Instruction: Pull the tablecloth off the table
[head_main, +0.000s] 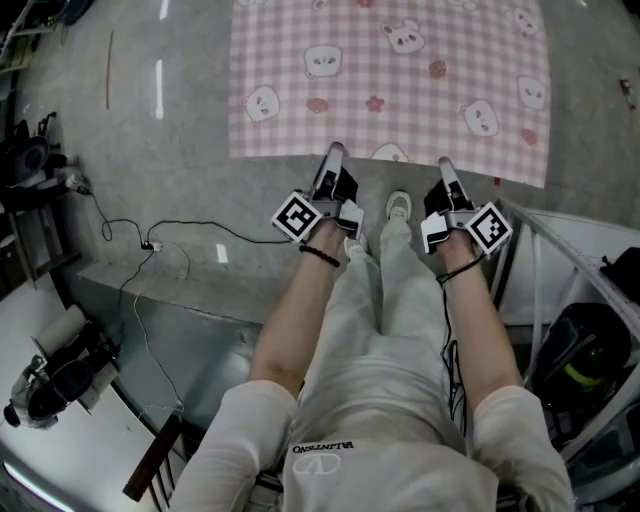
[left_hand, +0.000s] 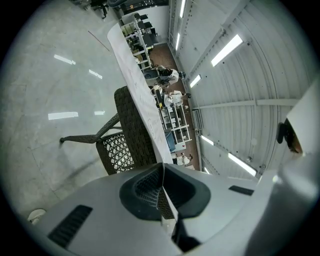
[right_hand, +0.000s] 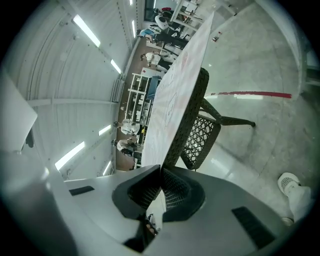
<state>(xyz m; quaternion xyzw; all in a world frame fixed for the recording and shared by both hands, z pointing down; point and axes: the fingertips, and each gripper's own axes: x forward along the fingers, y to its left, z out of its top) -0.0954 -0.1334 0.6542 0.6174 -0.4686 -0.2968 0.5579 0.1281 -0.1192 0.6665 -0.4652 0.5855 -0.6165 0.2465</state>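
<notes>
A pink checked tablecloth (head_main: 390, 75) with bunny prints lies spread over the table in front of me in the head view. My left gripper (head_main: 333, 152) is shut on its near hem left of the middle. My right gripper (head_main: 444, 163) is shut on the same hem further right. In the left gripper view the cloth (left_hand: 137, 95) runs edge-on as a pale strip into the shut left gripper (left_hand: 161, 172), over a dark wicker table (left_hand: 131, 132). In the right gripper view the cloth (right_hand: 177, 85) enters the shut right gripper (right_hand: 160, 175) above the wicker table (right_hand: 196, 112).
Cables (head_main: 150, 240) trail over the concrete floor at the left. A metal frame (head_main: 560, 255) stands close at the right, with a black bag (head_main: 585, 360) below it. Camera gear (head_main: 50, 385) sits at the lower left. My shoes (head_main: 398, 205) are just short of the hem.
</notes>
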